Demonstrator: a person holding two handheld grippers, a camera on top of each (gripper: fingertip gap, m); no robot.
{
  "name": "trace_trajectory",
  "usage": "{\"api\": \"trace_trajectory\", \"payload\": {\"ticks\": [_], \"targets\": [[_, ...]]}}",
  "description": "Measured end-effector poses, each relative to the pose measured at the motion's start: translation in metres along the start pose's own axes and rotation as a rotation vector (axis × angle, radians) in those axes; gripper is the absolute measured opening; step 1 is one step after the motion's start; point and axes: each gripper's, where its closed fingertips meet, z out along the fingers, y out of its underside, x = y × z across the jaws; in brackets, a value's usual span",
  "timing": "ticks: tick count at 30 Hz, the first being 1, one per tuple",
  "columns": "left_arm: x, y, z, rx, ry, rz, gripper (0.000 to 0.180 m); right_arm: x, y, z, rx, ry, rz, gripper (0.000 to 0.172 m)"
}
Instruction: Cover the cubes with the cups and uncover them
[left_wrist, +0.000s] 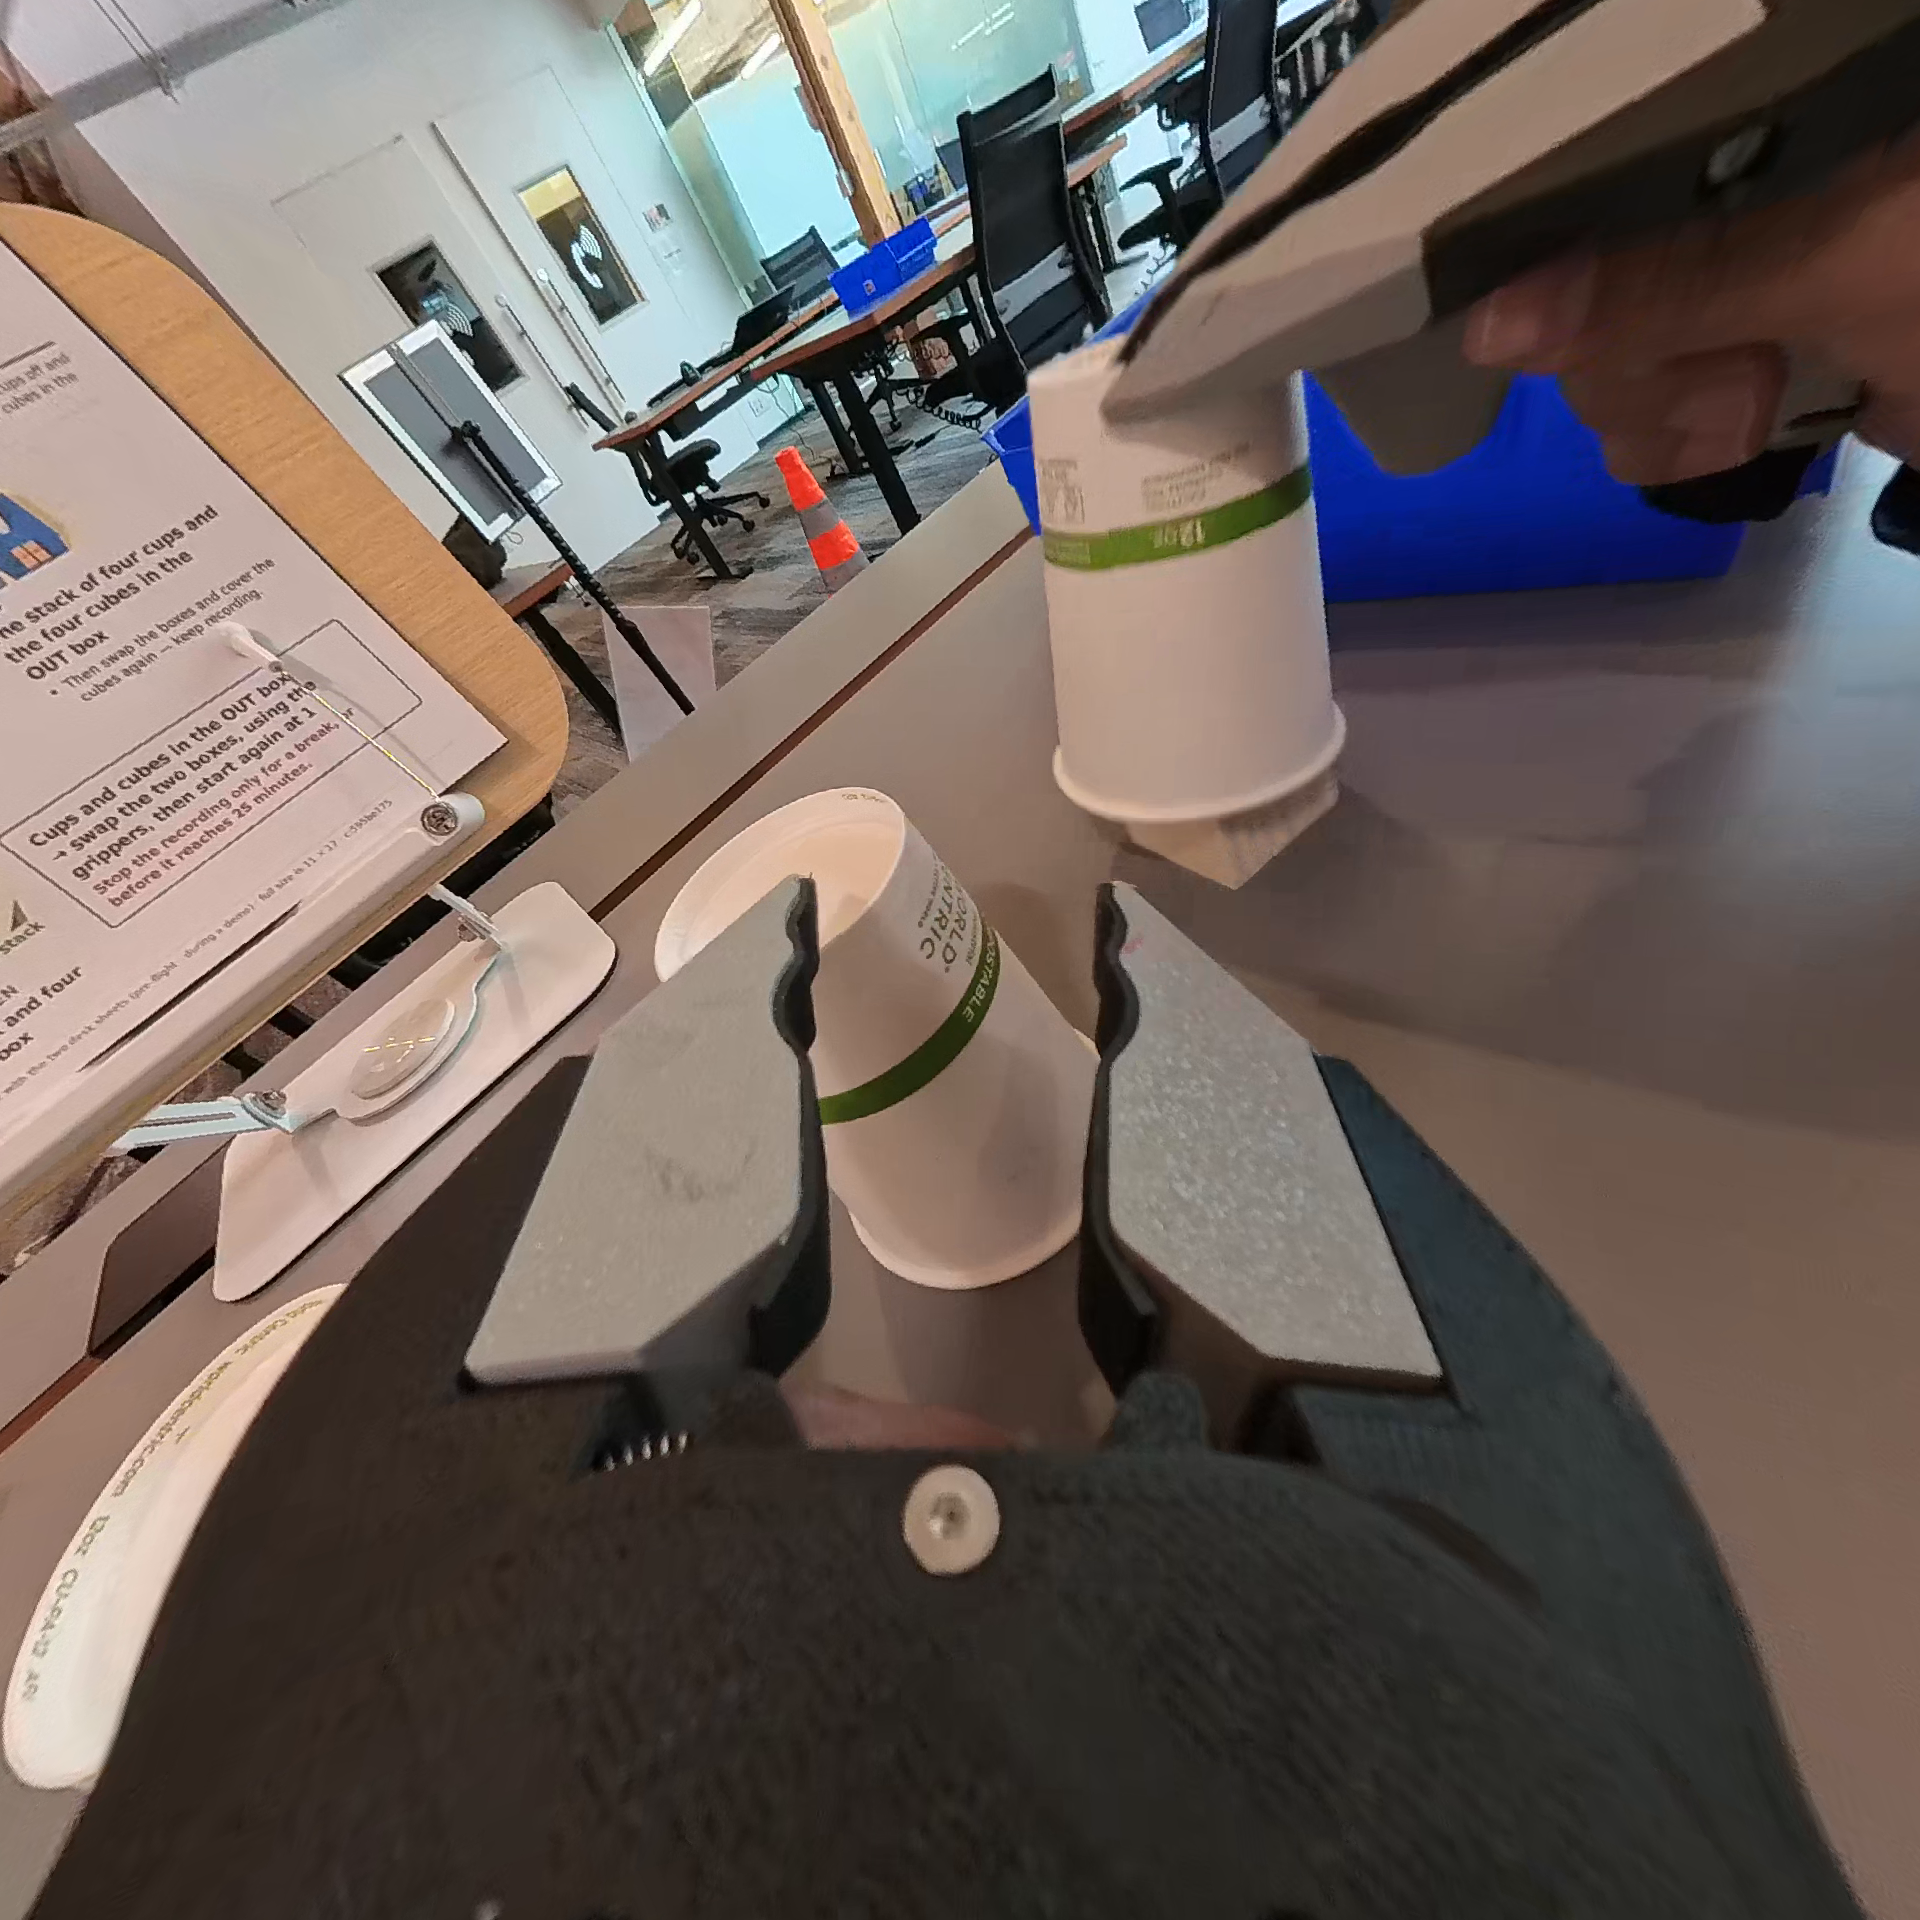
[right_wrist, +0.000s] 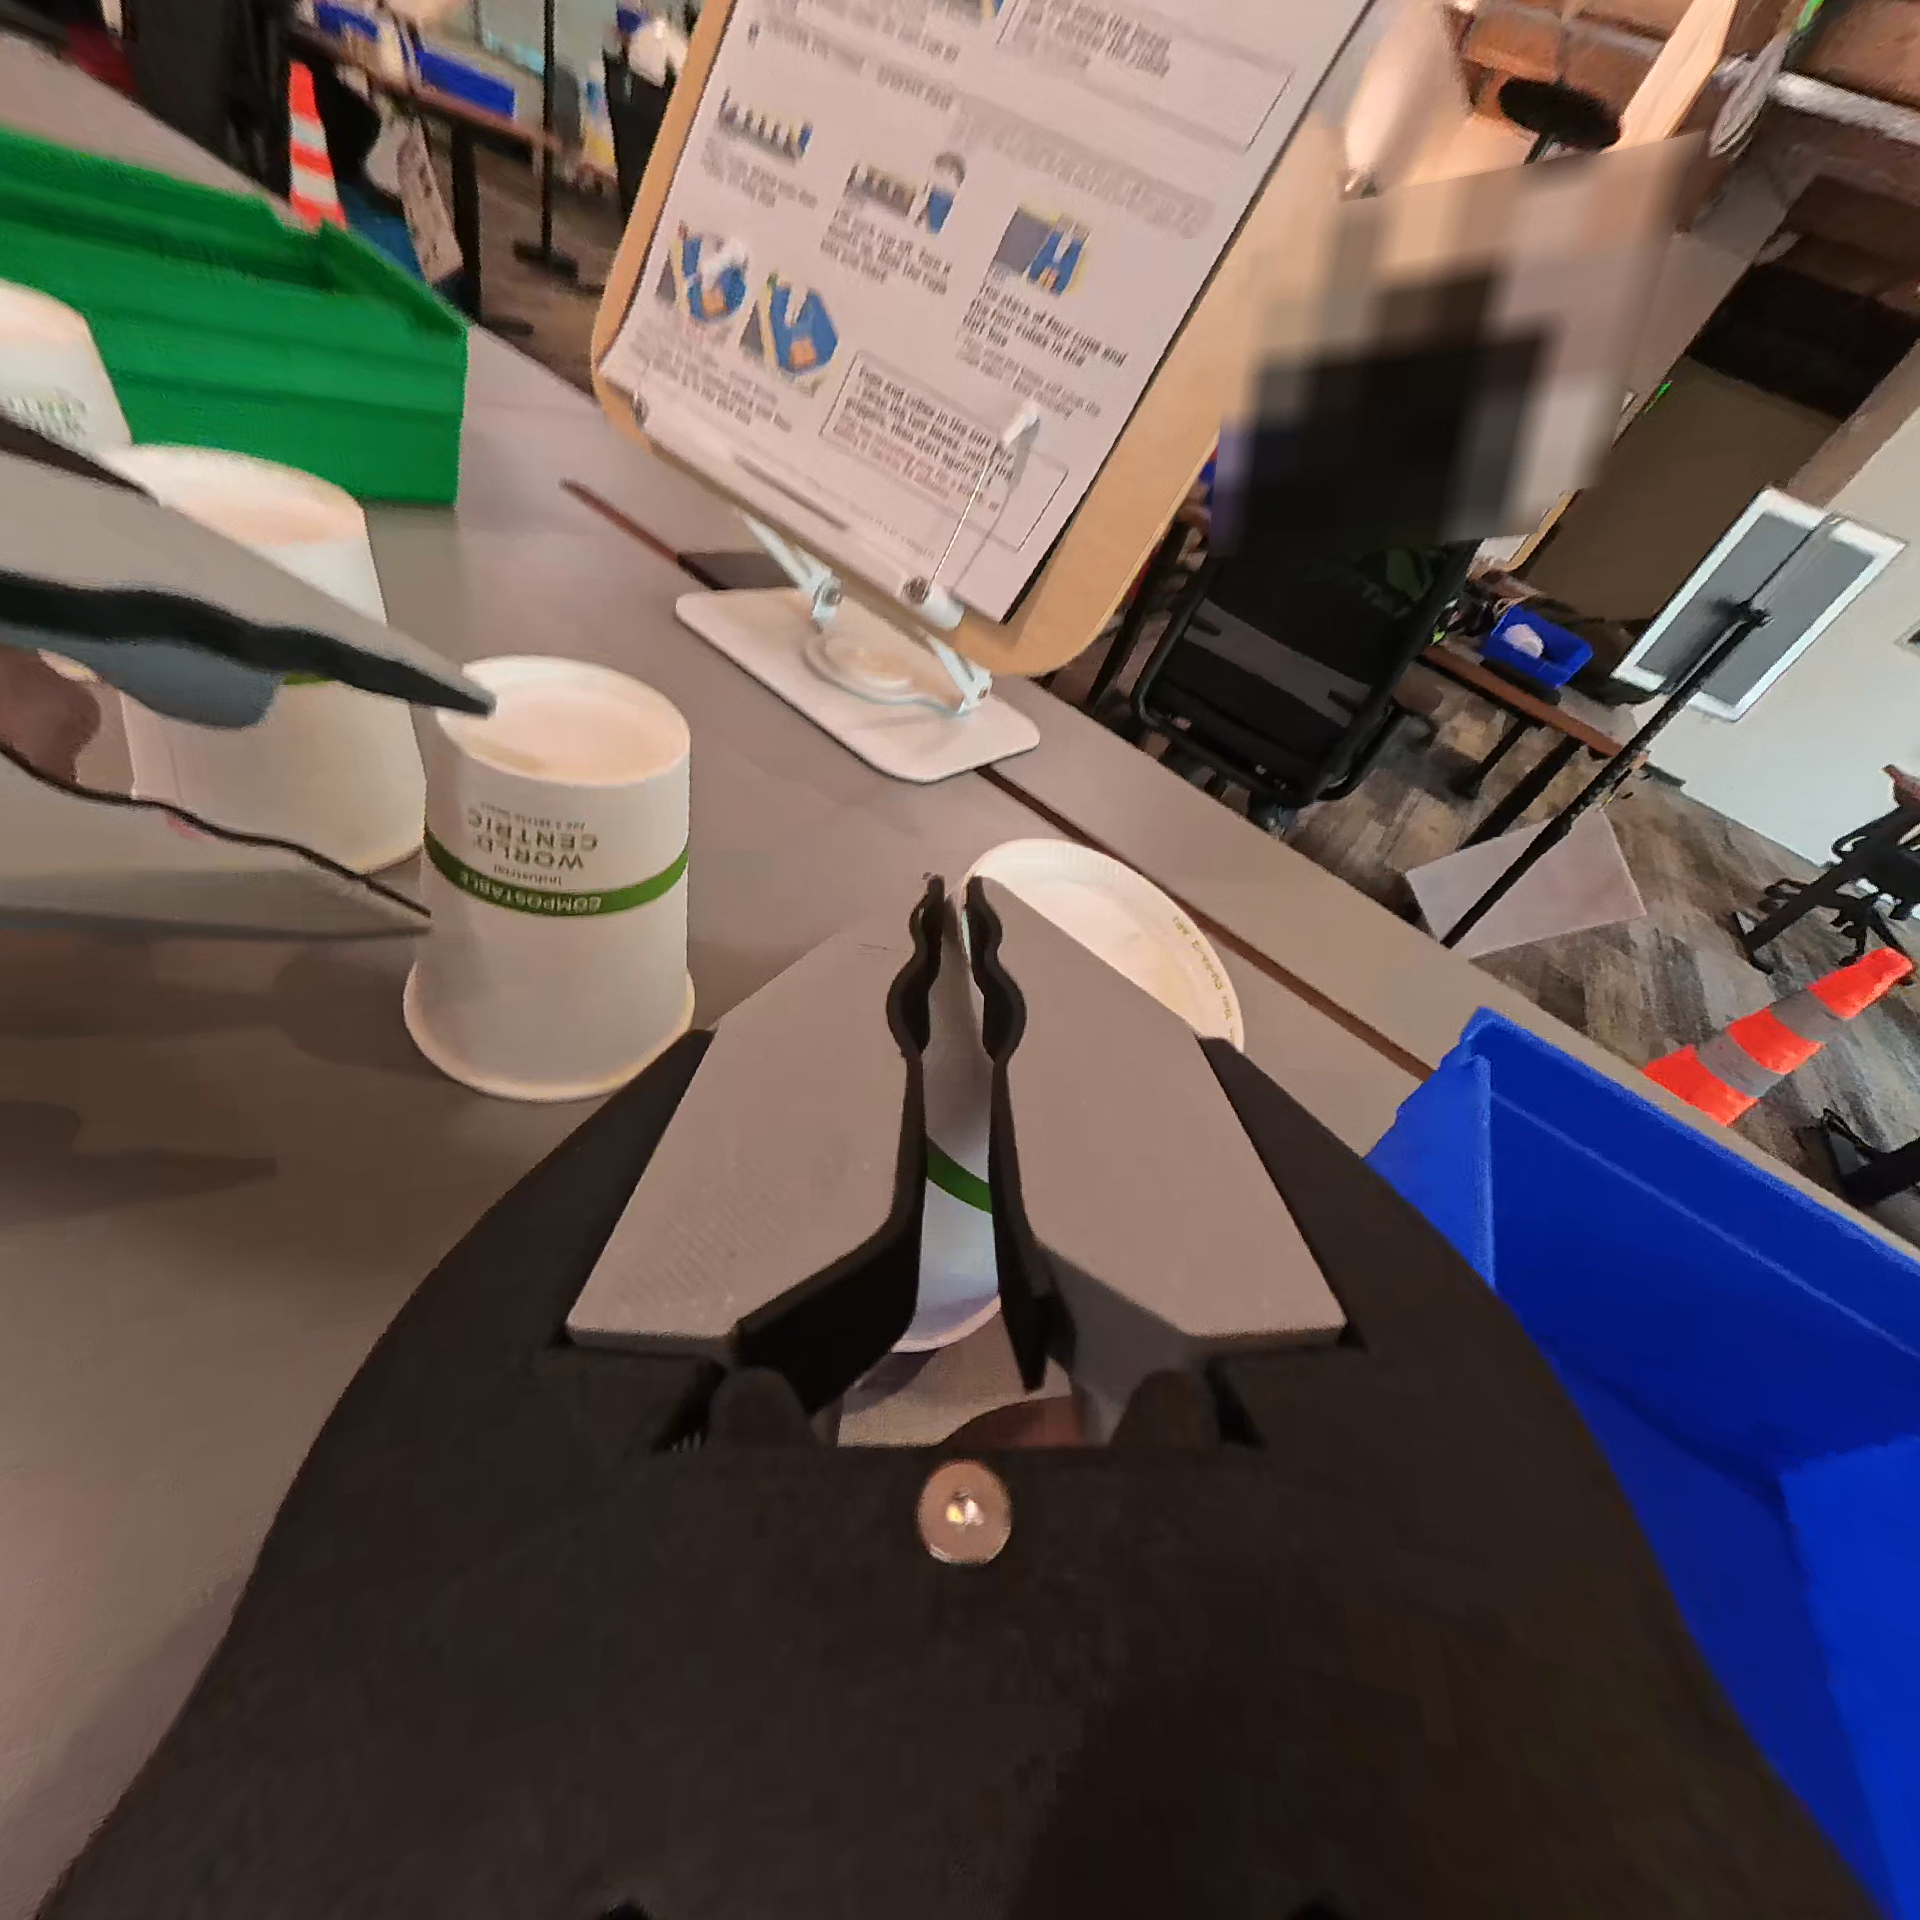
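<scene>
Grey worktop (left_wrist: 1558, 987): thin, crushable white paper cup with green band (left_wrist: 1184, 644), right claw (right_wrist: 951, 914) pinching its stiffer base lip, left claw (left_wrist: 956, 904) wide.

We note white paper cups (right_wrist: 551, 883) with a green band, a pale cube (left_wrist: 1236, 842), grey desk (left_wrist: 1558, 1039), blue bin (right_wrist: 1683, 1299), green bin (right_wrist: 239, 343), and an orange cone (left_wrist: 821, 520) with a grey stripe.
</scene>
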Motion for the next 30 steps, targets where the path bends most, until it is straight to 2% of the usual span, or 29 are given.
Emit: {"api": "trace_trajectory", "payload": {"ticks": [7,14,20,24,30], "targets": [[0.01,-0.012,-0.005,0.046,0.039,0.006,0.052,0.021,-0.032,-0.025,0.191,0.076,0.07,0.001],[0.036,-0.027,-0.013,0.122,0.215,-0.073,0.052,-0.004,-0.069,-0.046,0.428,-0.148,0.188,0.001],[0.059,-0.029,-0.019,0.119,0.387,-0.142,0.05,-0.024,-0.093,-0.071,0.591,-0.329,0.215,0.001],[0.064,-0.036,-0.024,0.153,0.435,-0.18,0.05,-0.045,-0.101,-0.082,0.641,-0.437,0.174,0.001],[0.057,-0.052,-0.033,0.233,0.455,-0.24,0.046,-0.059,-0.097,-0.076,0.606,-0.47,0.144,0.001]]}}
